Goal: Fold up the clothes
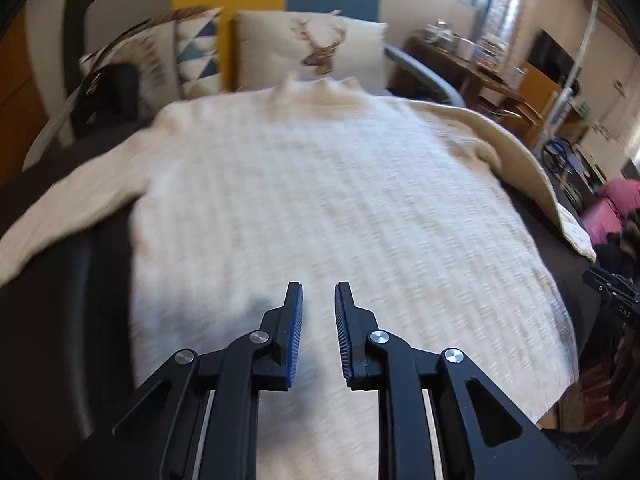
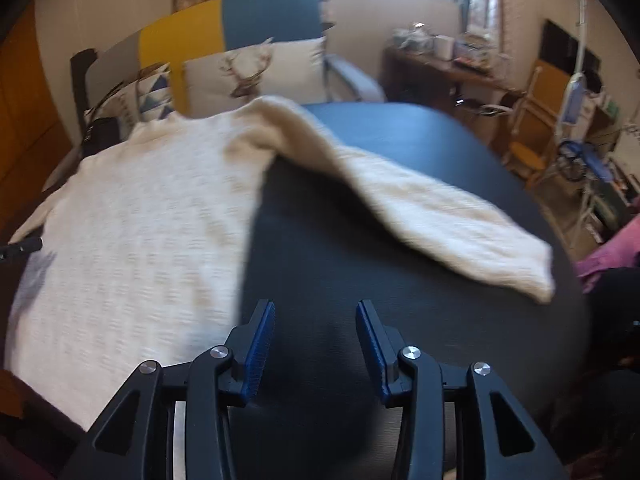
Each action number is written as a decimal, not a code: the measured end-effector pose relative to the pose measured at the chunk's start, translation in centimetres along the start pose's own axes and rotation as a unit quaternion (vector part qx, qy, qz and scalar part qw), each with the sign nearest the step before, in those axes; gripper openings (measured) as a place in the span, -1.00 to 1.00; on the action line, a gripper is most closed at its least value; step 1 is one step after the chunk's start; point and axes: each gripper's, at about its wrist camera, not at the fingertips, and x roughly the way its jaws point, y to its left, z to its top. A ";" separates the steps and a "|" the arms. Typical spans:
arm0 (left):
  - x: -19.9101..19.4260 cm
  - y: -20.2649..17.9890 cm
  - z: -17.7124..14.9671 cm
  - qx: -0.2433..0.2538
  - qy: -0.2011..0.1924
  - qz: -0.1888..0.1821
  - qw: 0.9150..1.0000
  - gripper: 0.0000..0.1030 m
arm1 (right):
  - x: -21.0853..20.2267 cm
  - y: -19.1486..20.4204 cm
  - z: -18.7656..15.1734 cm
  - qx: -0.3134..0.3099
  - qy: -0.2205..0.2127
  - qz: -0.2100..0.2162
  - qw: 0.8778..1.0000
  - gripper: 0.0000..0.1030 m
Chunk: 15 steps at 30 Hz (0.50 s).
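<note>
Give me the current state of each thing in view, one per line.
Sweater: spread flat on the dark table, unfolded, both sleeves out sideways.
Right sleeve: lying on the table.
Left hand-held gripper: open, empty, over the sweater body.
Right hand-held gripper: open, empty, over bare table.

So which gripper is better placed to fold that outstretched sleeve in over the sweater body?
Probably right: the right gripper is open and empty, facing the cream knit sweater's sleeve on the dark table.

1 sweater (image 1: 320,200), 2 cushions (image 1: 312,46), 1 dark table (image 2: 400,184), 2 grippers (image 1: 319,332).
</note>
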 end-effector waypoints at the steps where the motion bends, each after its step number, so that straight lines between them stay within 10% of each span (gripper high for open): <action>1: 0.5 -1.0 0.5 0.009 0.003 -0.005 1.000 -0.64 | -0.7 -1.4 -0.2 0.001 -0.008 -0.021 1.000 -0.17; 6: 4.0 -4.9 3.8 0.062 0.014 -0.005 0.998 -0.63 | -2.8 -6.9 -1.7 -0.053 -0.032 -0.173 0.983 -0.17; 15: 8.0 -6.5 5.0 0.082 0.048 0.006 0.995 -0.62 | 0.2 -8.7 -2.5 -0.193 -0.033 -0.234 0.953 -0.17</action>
